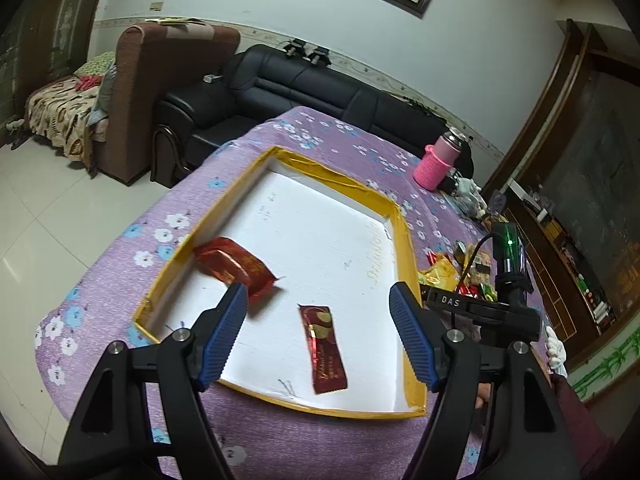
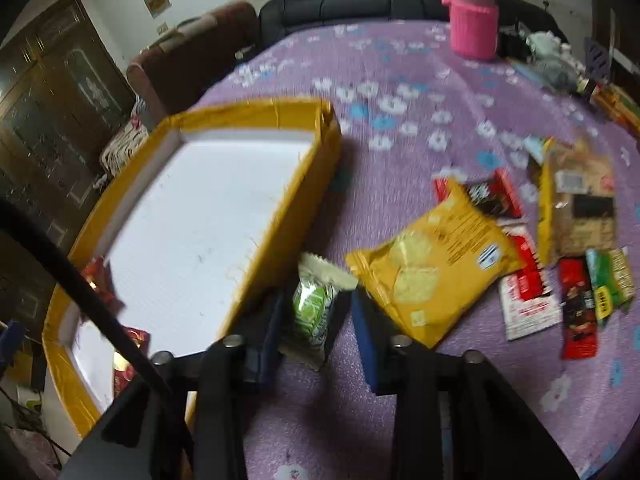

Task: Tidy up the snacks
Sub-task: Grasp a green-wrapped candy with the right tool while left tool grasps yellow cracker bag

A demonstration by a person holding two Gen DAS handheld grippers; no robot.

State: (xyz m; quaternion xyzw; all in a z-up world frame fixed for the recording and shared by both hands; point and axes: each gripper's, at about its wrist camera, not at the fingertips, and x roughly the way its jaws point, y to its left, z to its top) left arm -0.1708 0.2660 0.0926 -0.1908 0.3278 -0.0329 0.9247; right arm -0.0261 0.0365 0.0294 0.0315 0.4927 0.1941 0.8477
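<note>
In the left wrist view my left gripper (image 1: 318, 292) hangs open over a yellow-rimmed white tray (image 1: 404, 240) with nothing between its fingers. In the tray lie a crumpled red packet (image 1: 236, 264) by the left wall and a dark red bar (image 1: 324, 348) near the front. In the right wrist view my right gripper (image 2: 316, 320) is shut on a green and white snack packet (image 2: 314, 304), just right of the tray's wall (image 2: 288, 208). A yellow chip bag (image 2: 432, 264) lies close to the right finger. The two red packets (image 2: 100, 280) show blurred at the tray's near end.
More snack packets (image 2: 528, 296) and a brown box (image 2: 580, 208) lie on the purple flowered cloth (image 2: 400, 80) to the right. A pink bottle (image 2: 474, 20) stands at the table's far side. A black cable (image 2: 80, 280) crosses the tray's left. A black sofa (image 1: 280, 88) sits behind the table.
</note>
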